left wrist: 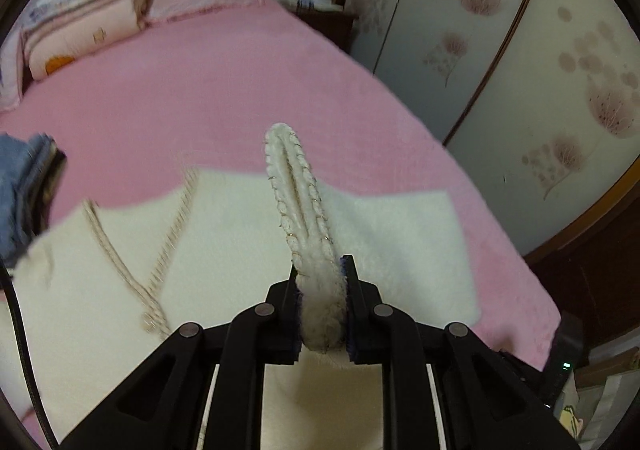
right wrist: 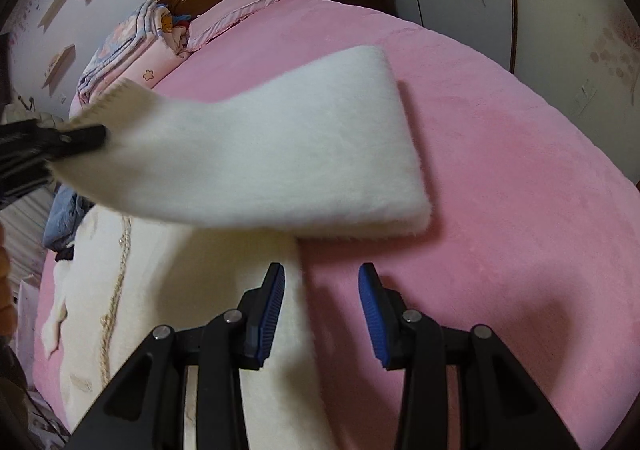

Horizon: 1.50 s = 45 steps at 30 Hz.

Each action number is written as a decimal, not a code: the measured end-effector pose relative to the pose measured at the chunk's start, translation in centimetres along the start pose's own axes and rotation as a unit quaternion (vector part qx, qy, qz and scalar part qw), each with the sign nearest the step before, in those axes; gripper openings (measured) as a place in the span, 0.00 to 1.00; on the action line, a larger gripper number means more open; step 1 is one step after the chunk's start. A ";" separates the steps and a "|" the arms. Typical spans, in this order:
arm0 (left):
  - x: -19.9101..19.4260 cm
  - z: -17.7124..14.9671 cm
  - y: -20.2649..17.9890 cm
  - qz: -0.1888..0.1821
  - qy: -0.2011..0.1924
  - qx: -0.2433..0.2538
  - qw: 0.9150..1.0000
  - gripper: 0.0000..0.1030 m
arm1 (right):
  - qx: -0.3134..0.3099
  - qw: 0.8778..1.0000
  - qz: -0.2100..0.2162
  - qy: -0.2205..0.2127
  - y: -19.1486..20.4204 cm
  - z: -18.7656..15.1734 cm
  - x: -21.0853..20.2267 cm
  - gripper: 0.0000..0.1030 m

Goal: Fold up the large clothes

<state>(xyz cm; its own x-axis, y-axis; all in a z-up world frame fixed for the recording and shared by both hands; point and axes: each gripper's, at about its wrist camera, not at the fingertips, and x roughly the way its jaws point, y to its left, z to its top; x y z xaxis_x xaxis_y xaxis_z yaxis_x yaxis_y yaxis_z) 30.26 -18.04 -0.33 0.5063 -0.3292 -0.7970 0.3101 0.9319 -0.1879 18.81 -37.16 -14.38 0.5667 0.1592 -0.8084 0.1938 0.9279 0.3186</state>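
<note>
- The trimmed cuff of the fluffy cream cardigan (left wrist: 240, 250) is being gripped and lifted by the left tongs (left wrist: 320, 290).
- The right tongs (right wrist: 322, 314) are being held released above the pink bed (right wrist: 500, 210).
- The sleeve probably needs laying across the body next.

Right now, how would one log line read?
left gripper: shut on sleeve cuff | right gripper: open | white sweater: on pink bed

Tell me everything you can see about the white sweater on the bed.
The white sweater looks thick and fluffy, like plush knit, with braided cream trim along its V-shaped neckline. Its body lies spread flat on the pink bedspread. One sleeve is lifted off the bed: the left gripper is shut on its trimmed cuff end, which sticks up between the pads, and the sleeve stretches across above the body. The right gripper is open, poised over the sweater's edge and gripping nothing.
</note>
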 end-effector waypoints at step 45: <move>3.1 -15.1 23.5 0.065 0.036 -0.194 0.978 0.67 | -0.161 0.983 -0.071 0.048 5.3 0.1 2.7 0.49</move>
<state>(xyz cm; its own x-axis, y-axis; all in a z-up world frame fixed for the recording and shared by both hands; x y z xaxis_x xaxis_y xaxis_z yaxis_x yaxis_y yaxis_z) 26.95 5.13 -15.94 0.4590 -0.2049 -0.8645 -0.0896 0.9574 -0.2744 21.44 -31.87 -14.87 0.4715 0.0366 -0.8811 -0.0063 0.9993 0.0381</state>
